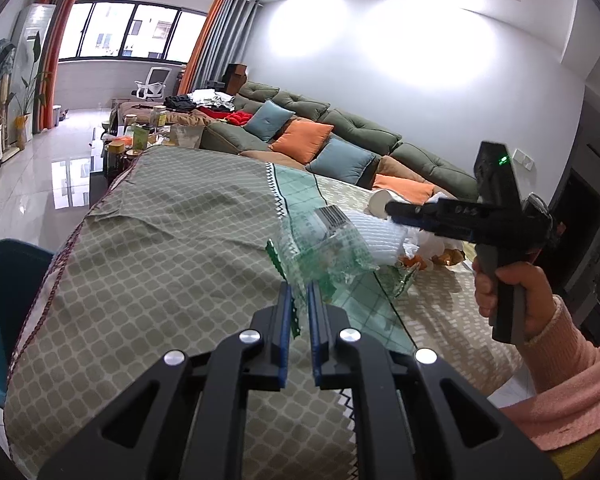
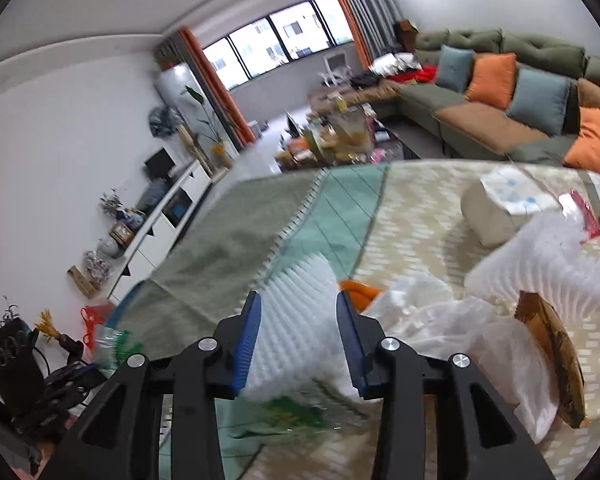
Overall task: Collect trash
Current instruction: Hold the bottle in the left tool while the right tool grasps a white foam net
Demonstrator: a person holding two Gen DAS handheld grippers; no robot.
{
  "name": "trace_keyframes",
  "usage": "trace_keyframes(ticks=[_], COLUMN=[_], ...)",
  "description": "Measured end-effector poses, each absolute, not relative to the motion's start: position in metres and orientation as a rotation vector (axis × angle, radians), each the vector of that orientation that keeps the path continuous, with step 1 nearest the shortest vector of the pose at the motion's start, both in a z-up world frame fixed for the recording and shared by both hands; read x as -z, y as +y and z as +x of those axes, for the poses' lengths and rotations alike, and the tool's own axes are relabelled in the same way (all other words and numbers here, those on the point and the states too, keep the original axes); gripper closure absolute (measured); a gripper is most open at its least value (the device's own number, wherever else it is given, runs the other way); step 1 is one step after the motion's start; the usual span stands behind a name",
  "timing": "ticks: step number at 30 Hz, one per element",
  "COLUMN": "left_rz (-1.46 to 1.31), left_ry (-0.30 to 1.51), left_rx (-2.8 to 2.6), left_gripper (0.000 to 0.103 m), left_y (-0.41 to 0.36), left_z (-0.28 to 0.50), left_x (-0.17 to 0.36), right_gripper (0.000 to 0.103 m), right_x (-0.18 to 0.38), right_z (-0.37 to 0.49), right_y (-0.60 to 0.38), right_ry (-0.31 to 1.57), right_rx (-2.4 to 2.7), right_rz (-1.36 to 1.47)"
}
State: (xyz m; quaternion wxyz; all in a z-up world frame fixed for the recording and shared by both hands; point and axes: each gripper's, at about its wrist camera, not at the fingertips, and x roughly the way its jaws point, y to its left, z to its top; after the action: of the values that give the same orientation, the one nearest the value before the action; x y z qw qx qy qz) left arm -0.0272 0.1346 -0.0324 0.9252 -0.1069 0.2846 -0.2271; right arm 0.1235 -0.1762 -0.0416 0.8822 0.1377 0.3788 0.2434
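My left gripper (image 1: 299, 292) is shut on the edge of a clear plastic wrapper with green print (image 1: 324, 252), held over the clothed table (image 1: 160, 248). My right gripper (image 2: 298, 304) has its jaws around a white ribbed foam sleeve (image 2: 300, 320) and closes on it; the same gripper shows in the left wrist view (image 1: 396, 210) over the trash pile. The pile holds another white foam sleeve (image 2: 540, 264), crumpled clear plastic (image 2: 440, 320), a brown wrapper (image 2: 552, 352), orange peel (image 2: 360, 292) and a tissue pack (image 2: 500, 204).
A blue bin (image 1: 4, 304) stands left of the table. A green sofa (image 1: 360, 128) with orange and blue cushions runs behind it. A cluttered coffee table (image 1: 140, 136) stands beyond. A white cabinet (image 2: 168, 216) lines the left wall.
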Motion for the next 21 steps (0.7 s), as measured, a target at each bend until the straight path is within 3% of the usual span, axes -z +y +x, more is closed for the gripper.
trace_keyframes(ticks=[4, 5, 6, 7, 21], left_rz=[-0.228, -0.231, -0.233, -0.236, -0.256], left_ry=[0.589, 0.588, 0.587, 0.587, 0.568], left_rx=[0.447, 0.443, 0.437, 0.434, 0.367], left_gripper=[0.093, 0.093, 0.093, 0.093, 0.093], left_y=[0.140, 0.142, 0.144, 0.146, 0.174], left_z=[-0.027, -0.028, -0.028, -0.028, -0.030], left_x=[0.036, 0.036, 0.036, 0.037, 0.035], right_gripper=[0.062, 0.069, 0.085, 0.089, 0.089], right_x=[0.054, 0.054, 0.055, 0.055, 0.007], right_z=[0.126, 0.125, 0.125, 0.124, 0.115], right_y=[-0.168, -0.166, -0.164, -0.163, -0.148], right_ry=[0.832, 0.833, 0.836, 0.835, 0.732], right_rx=[-0.510, -0.514, -0.519, -0.521, -0.711], right_rz=[0.251, 0.244, 0.235, 0.229, 0.334])
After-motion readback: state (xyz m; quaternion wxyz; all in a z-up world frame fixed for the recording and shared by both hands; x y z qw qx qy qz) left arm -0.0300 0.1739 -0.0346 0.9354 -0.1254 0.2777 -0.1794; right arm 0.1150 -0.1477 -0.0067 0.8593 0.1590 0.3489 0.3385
